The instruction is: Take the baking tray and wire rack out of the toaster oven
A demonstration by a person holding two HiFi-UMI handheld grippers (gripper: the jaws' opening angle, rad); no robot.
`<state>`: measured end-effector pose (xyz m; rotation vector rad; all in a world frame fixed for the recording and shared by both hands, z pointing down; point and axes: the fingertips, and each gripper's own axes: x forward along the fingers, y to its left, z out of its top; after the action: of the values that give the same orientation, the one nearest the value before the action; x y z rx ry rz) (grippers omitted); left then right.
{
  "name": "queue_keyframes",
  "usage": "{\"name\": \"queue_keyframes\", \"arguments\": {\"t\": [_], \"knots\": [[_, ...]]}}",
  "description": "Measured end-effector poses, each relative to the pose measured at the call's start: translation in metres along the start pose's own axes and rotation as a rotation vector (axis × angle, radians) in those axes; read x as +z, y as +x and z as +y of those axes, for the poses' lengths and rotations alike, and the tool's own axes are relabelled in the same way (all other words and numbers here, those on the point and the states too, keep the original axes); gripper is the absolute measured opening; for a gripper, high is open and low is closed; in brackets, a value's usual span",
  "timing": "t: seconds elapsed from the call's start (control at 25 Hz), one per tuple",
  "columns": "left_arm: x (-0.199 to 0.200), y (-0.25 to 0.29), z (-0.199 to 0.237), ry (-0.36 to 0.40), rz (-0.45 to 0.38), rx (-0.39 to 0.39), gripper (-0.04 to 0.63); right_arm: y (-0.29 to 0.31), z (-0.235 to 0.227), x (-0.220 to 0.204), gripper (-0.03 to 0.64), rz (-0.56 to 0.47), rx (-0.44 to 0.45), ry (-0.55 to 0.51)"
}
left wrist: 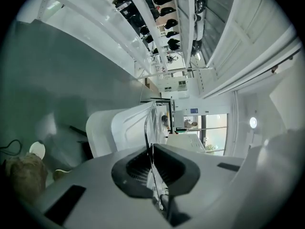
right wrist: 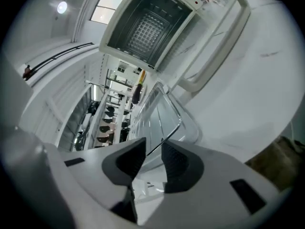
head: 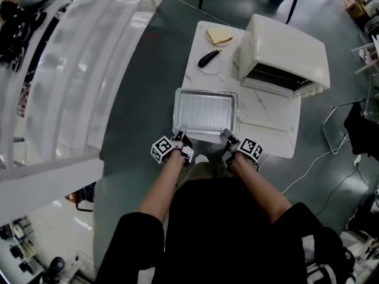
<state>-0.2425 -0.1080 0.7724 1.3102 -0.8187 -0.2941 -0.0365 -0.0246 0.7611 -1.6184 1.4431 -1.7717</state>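
Observation:
The silver baking tray (head: 176, 108) lies on the white table (head: 278, 141) in front of the toaster oven (head: 284, 55), with the wire rack (head: 205, 110) lying in it. My left gripper (head: 182, 130) is at the tray's near left corner, and its pads are shut on the thin tray edge (left wrist: 151, 128). My right gripper (head: 227, 134) is at the near right corner. In the right gripper view, my right gripper (right wrist: 153, 159) stands with its pads apart and the tray rim (right wrist: 164, 116) running between them, not pressed. The oven (right wrist: 147, 25) stands open and its door (right wrist: 214, 46) is folded down.
At the table's far end lie a slice of bread (head: 219, 37) and a dark long object (head: 208, 58). A metal chair frame (head: 349, 117) and a cable on the floor are to the right. White railings run along the left.

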Motion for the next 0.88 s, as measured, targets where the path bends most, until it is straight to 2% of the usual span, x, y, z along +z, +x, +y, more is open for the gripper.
{"name": "queue_keyframes", "arguments": {"t": [0.04,0.12,0.24,0.36,0.52,0.68,0.88], "knots": [[0.0,0.0,0.002,-0.017,-0.01,0.005,0.021,-0.001,-0.004,0.0,0.131,0.005,-0.042,0.002],[0.0,-0.001,0.005,-0.046,-0.033,0.015,0.021,-0.006,-0.012,0.001,0.156,0.014,-0.109,0.025],[0.001,-0.001,0.009,-0.056,-0.038,0.023,0.023,-0.016,-0.018,-0.003,0.165,0.038,-0.154,0.046],[0.0,0.0,0.01,-0.019,0.006,0.062,0.029,-0.021,-0.023,-0.002,0.108,0.024,-0.137,0.085],[0.001,0.001,0.01,0.032,0.055,0.104,0.045,-0.022,-0.025,0.004,0.108,-0.016,-0.12,0.123],[0.003,0.0,0.013,0.07,0.096,0.136,0.059,-0.019,-0.025,-0.003,0.108,0.001,-0.11,0.142],[-0.007,0.0,0.023,0.151,0.212,0.215,0.086,-0.017,-0.03,-0.014,0.107,0.035,-0.105,0.149]]}}
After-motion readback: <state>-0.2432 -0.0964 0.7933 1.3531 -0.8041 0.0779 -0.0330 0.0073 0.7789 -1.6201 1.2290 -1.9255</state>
